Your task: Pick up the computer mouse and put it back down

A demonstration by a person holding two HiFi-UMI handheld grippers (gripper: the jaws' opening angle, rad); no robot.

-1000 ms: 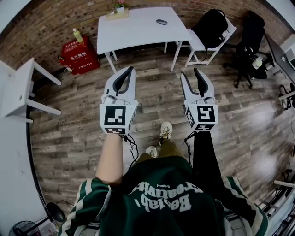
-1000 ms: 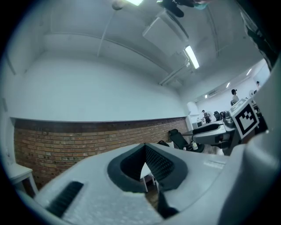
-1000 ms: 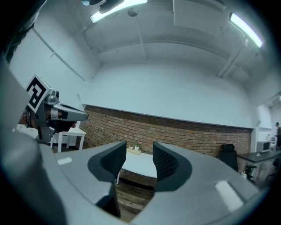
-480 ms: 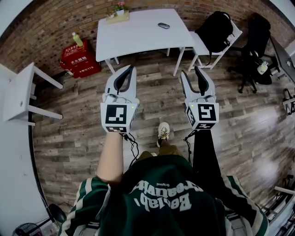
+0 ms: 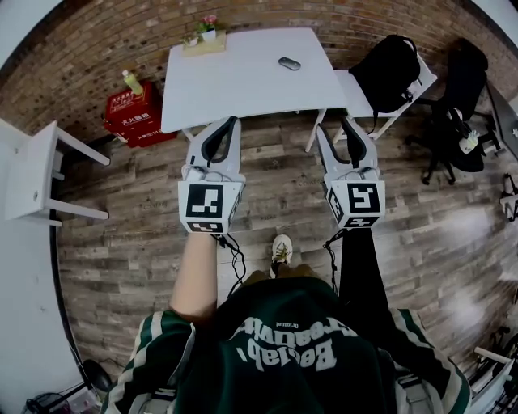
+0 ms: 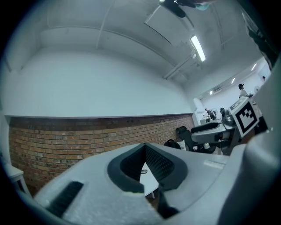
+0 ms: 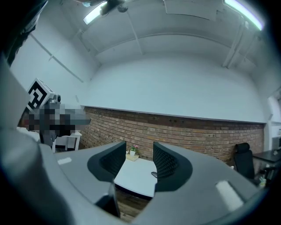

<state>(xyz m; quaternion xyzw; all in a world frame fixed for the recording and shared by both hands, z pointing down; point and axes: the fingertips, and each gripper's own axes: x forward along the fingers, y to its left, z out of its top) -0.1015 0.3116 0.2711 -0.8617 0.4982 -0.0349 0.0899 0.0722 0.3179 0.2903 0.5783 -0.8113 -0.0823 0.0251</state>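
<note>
Two hand-held grippers extend level and side by side over a wood-plank floor [image 5: 137, 210], seen from above the person who carries them. Nearest the camera are the person's green-and-white jersey [image 5: 283, 348], a bare left forearm [image 5: 196, 275] and one pale shoe [image 5: 281, 247] on the planks. The left hand-held gripper [image 5: 230, 121] is clenched: its curved jaws meet at the tips and enclose nothing, and the left gripper view shows only a sliver of the scene beyond through the loop below the tips. The right hand-held gripper [image 5: 333, 125] is released, its jaws standing apart and empty. In the right gripper view the far scene appears in the gap between them.

Beyond both jaw tips stands a white worktop [image 5: 243, 73], with neither gripper touching it. The computer mouse [image 5: 289, 63] lies flat on the worktop toward its right far part, well apart from both grippers. In the right gripper view it sits at the inner edge of the right-hand jaw. At the worktop's far left edge a small flower pot [image 5: 209, 24] stands on a wooden tray [image 5: 204, 44].

To the worktop's left are red crates [image 5: 133, 109] with a yellow-green bottle [image 5: 132, 82] on top. To its right a black backpack [image 5: 387, 69] rests on a white chair, and a black office chair [image 5: 465, 89] stands farther right. A brick wall [image 5: 97, 40] closes the scene behind.
</note>
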